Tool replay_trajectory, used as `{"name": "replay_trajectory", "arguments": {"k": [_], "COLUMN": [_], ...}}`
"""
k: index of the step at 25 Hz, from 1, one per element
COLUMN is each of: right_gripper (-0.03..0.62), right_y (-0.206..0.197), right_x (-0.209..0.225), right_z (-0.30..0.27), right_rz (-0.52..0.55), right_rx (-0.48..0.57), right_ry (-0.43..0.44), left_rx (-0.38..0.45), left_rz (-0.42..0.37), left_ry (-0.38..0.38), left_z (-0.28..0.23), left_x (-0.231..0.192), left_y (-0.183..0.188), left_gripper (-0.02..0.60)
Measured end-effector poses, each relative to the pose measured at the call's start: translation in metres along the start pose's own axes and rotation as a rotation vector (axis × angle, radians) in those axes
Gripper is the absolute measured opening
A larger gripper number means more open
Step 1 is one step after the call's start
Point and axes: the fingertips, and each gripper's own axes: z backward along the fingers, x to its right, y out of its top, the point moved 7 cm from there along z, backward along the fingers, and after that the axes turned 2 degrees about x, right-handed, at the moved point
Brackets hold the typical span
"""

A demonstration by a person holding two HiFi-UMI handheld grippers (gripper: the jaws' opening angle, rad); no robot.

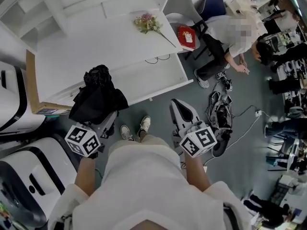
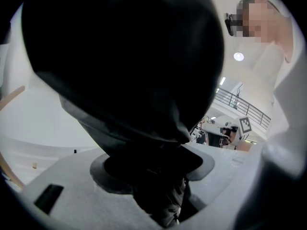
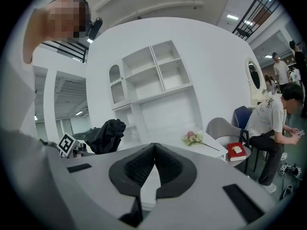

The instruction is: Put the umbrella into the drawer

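A black folded umbrella (image 1: pixel 98 97) sticks up and forward out of my left gripper (image 1: pixel 107 118), which is shut on its lower end. In the left gripper view the umbrella (image 2: pixel 129 66) fills most of the picture and its fabric is pinched between the jaws of the left gripper (image 2: pixel 156 169). The white desk (image 1: pixel 100 42) lies just ahead, and a shallow white drawer (image 1: pixel 153 78) looks pulled out along its front edge. My right gripper (image 1: pixel 177 103) hangs over the floor to the right of the desk, shut with nothing in it; the right gripper (image 3: pixel 153 146) has its pads meeting at the tips.
A flower sprig (image 1: pixel 149 22) lies on the desk's far right corner. A red book (image 1: pixel 186 36) rests on a grey chair beside a seated person (image 1: pixel 230 37). Shoes and cables (image 1: pixel 218 111) lie on the floor at right. White machines (image 1: pixel 29 176) stand at left.
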Motion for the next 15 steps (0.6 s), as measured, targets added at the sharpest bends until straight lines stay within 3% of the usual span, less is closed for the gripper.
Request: {"name": "replay_trajectory", "arguments": {"k": [6,15], "right_gripper": [0.0,0.0], "right_y": [0.018,0.026], "right_x": [0.026,0.077], "right_z": [-0.019,-0.071], "right_rz": [0.002,-0.019], "right_rx": [0.047,0.047], "right_ry": [0.02,0.07], "left_rx": [-0.018,-0.133], "left_rz": [-0.04,-0.128], "left_ry": [0.015,0.088], "left_z": [-0.019,-0.057], "left_x": [0.006,-0.007], "left_y": [0.015,0.028], "left_gripper": [0.276,0.278]}}
